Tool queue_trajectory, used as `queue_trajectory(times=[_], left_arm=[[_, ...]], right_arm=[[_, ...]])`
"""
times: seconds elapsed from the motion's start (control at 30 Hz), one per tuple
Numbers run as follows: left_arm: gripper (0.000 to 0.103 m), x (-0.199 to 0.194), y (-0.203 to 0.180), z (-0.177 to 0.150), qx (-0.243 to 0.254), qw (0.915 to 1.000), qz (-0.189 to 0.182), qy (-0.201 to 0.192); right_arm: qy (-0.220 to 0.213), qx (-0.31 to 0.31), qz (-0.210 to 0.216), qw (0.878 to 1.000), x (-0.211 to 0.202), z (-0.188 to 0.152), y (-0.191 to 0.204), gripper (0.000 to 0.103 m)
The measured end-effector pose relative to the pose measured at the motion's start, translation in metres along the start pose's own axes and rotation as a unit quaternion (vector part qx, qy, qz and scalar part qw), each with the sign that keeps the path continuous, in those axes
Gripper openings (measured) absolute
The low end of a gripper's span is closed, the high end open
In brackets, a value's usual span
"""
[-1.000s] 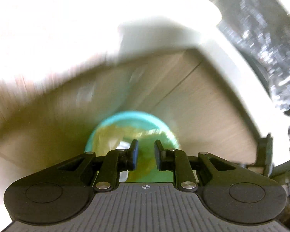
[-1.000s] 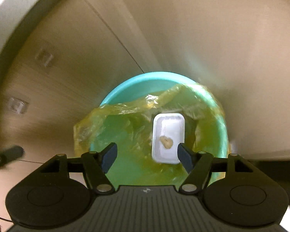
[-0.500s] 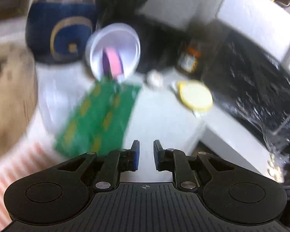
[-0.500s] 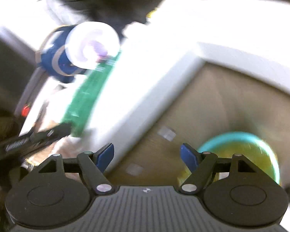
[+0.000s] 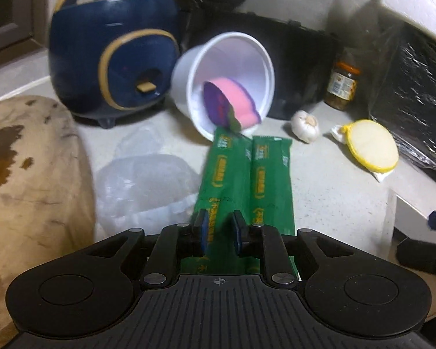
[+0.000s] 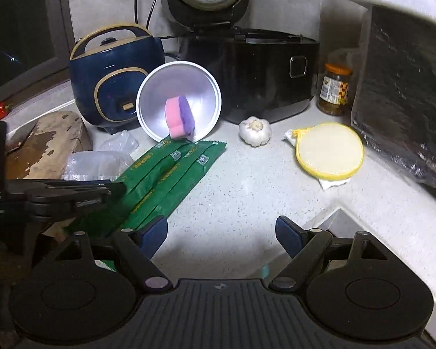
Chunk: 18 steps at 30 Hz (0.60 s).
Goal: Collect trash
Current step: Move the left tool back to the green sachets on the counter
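two grippers hover over a pale speckled counter (image 6: 247, 180). in the left wrist view, the left gripper (image 5: 220, 232) has its fingers nearly closed with a narrow gap, grasping nothing, directly above the near end of the green wrappers (image 5: 247, 180), which run from lower centre up to a tipped white cup (image 5: 226, 81). in the right wrist view, the right gripper (image 6: 221, 232) is spread wide and empty; the wrappers lie at centre left, reaching its left finger (image 6: 155, 231).

Surfaces: mostly plastic and stone
Green wrappers (image 6: 171, 180) glossy plastic film; tabletop (image 6: 247, 180) speckled, stone-like; bowl (image 6: 178, 104) smooth, probably foam.
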<state>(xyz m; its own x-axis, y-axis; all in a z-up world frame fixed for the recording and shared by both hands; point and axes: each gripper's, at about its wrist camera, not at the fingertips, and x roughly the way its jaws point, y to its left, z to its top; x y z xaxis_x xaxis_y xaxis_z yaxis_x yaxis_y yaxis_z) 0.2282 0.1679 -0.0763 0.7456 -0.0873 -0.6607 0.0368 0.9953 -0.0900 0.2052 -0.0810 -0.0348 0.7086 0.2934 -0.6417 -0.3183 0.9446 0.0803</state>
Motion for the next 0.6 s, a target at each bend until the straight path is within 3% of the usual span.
queue_trajectory(times=[0.13,0.23,0.4,0.6], left_arm=[[0.024,0.012,-0.012,-0.001,-0.001,0.9998,-0.002,0.018],[0.033,0.019,-0.023,-0.001,-0.004,0.9997,-0.002,0.023],[0.033,0.025,-0.034,0.001,-0.002,0.9996,0.005,0.028],[0.025,0.022,-0.029,-0.002,-0.011,0.9992,0.013,0.037]], right_arm=[[0.006,0.035,0.033,0.999,0.009,-0.005,-0.022,0.082],[0.012,0.053,0.049,0.997,0.011,-0.01,-0.035,0.082],[0.016,0.056,0.073,0.996,0.017,-0.02,-0.05,0.082],[0.031,0.067,0.089,0.993,0.036,-0.025,-0.059,0.082]])
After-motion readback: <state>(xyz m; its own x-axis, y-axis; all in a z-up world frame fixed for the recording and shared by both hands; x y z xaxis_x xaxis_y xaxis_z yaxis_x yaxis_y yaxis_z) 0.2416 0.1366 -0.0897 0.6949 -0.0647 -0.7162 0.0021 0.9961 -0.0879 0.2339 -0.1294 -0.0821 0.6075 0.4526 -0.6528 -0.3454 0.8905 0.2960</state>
